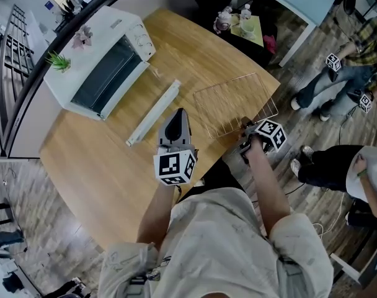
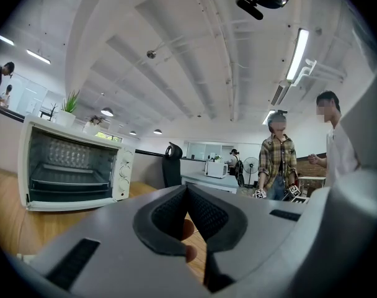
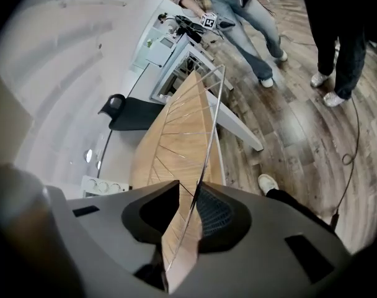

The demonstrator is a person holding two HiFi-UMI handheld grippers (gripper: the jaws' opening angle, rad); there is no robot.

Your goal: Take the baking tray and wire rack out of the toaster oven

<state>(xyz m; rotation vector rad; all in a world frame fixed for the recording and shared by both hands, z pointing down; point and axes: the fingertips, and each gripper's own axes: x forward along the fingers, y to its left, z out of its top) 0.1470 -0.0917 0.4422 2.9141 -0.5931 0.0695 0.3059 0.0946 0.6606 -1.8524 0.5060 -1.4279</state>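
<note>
The white toaster oven [image 1: 108, 36] stands at the table's far left. In the left gripper view the toaster oven [image 2: 77, 166] shows a dark baking tray [image 2: 67, 180] on a low level inside. The wire rack [image 1: 232, 101] lies flat on the table's right part, its right side over the edge. My right gripper [image 1: 245, 131] is at the rack's near corner. In the right gripper view the rack's edge wire [image 3: 198, 123] runs between the jaws of my right gripper [image 3: 187, 194], which stand apart with wood showing in the gap. My left gripper [image 1: 178, 113] hovers mid-table, pointing towards the oven; the left gripper [image 2: 187, 190] is shut and empty.
A long narrow white strip [image 1: 154, 113] lies on the wooden table [image 1: 95, 166] in front of the oven. A small plant [image 1: 58, 61] sits on the oven top. Cups and a bottle [image 1: 245, 20] stand at the far edge. People [image 1: 337, 166] stand to the right.
</note>
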